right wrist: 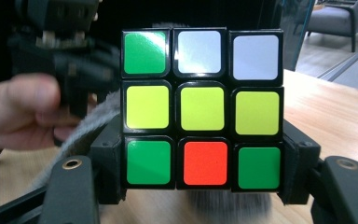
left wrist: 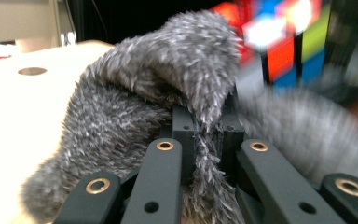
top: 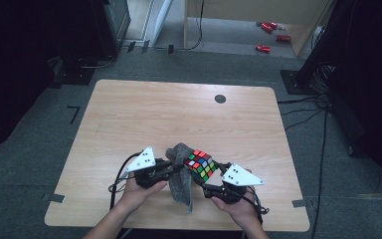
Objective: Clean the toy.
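Wiping the puzzle cube with a grey cloth.
Right gripper jaws clamp the cube at frame centre; left gripper jaws pinch the cloth: rub gently, keeping the cube steady.

Fuzzy grey cloth, glossy plastic cube, matt pale wood table

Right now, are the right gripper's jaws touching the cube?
Touching. In the right gripper view the right gripper has a jaw pressed flat against each side of the puzzle cube, at its bottom row, with no gap on either side.
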